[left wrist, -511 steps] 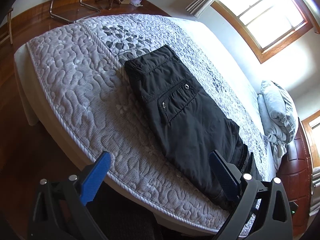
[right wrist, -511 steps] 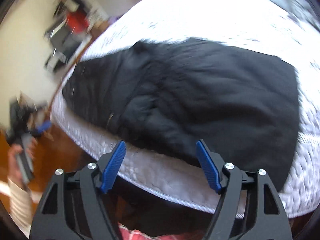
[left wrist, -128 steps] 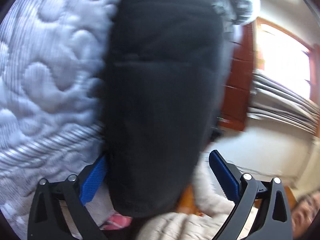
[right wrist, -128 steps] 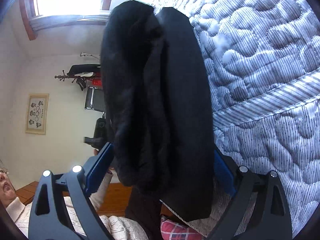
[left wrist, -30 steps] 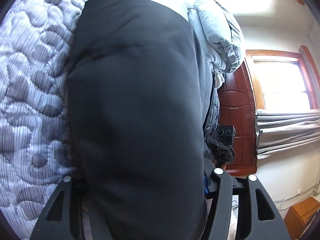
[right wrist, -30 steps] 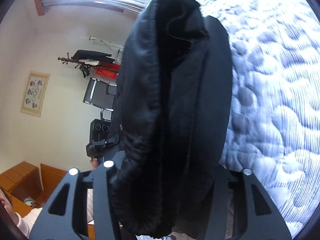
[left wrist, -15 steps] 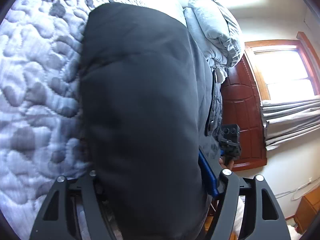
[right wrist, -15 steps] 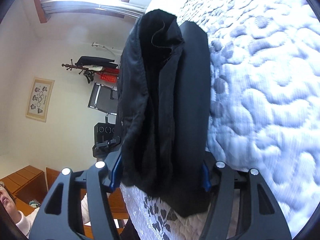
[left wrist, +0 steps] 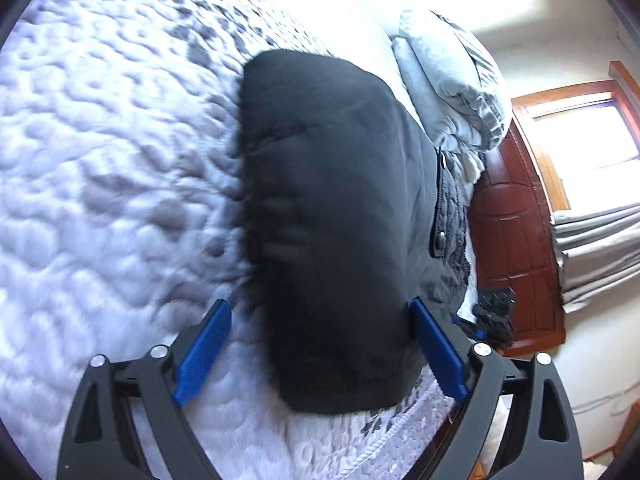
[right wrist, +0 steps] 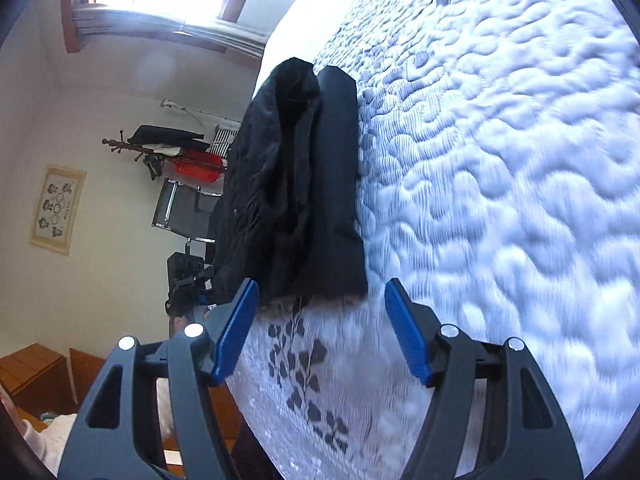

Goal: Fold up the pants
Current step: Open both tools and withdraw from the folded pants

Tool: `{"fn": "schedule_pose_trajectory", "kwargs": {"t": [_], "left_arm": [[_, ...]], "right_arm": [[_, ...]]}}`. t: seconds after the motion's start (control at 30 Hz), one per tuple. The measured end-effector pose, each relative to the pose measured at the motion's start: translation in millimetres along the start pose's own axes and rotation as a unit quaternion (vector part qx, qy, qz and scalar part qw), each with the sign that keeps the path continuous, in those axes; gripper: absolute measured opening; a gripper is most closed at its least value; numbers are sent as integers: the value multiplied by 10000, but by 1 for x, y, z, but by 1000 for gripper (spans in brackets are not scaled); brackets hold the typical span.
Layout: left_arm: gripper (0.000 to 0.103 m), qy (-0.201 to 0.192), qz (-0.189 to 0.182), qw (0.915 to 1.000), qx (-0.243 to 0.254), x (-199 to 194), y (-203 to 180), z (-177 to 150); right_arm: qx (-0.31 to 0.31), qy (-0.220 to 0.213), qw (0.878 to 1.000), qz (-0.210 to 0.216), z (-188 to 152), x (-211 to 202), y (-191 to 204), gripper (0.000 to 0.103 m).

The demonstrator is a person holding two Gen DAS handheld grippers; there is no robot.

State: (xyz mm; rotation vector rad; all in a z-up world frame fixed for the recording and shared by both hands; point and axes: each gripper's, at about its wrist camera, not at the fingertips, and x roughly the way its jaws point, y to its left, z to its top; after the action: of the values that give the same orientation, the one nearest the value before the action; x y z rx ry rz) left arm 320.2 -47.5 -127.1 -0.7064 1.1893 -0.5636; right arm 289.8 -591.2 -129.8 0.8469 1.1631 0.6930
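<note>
The black pants lie folded into a thick stack on the quilted white mattress. In the left wrist view my left gripper is open, its blue pads on either side of the stack's near end, apart from the cloth. In the right wrist view the folded pants show from their other end, layers visible. My right gripper is open and empty, drawn back just short of the stack's near edge.
A grey folded duvet lies at the head of the bed beyond the pants. A red-brown wooden door and curtains are to the right. A chair, coat rack and wall picture stand past the bed's side.
Both grippers were shut on the folded pants. Both have opened and pulled back, leaving the stack lying on the mattress.
</note>
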Motion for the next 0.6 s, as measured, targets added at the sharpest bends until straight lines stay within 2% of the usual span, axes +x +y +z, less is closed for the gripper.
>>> {"fn": "schedule_pose_trajectory", "kwargs": {"t": [0.1, 0.17, 0.27, 0.37, 0.43, 0.53, 0.6], "left_arm": [[96, -116, 270, 9995, -65, -13, 4, -9], [97, -210, 598, 9979, -120, -25, 6, -19], [99, -331, 1018, 9941, -151, -39, 7, -32], [99, -386, 1567, 9866, -242, -49, 6, -48], [99, -355, 1708, 9844, -213, -52, 5, -60], [99, -356, 2025, 9786, 88, -51, -5, -74], [99, -224, 2320, 9722, 207, -47, -11, -82]], "right_arm": [[-14, -120, 9996, -239, -14, -8, 11, 72], [10, -223, 9984, -517, -27, -14, 18, 75], [29, -436, 9931, -1085, -45, -24, 26, 90], [-64, -620, 9834, -1706, -61, -24, 44, 92], [-133, -688, 9736, -2173, -72, -22, 54, 95], [-294, -688, 9487, -3071, -81, -8, 68, 97], [-325, -624, 9380, -3393, -89, 4, 73, 98]]}}
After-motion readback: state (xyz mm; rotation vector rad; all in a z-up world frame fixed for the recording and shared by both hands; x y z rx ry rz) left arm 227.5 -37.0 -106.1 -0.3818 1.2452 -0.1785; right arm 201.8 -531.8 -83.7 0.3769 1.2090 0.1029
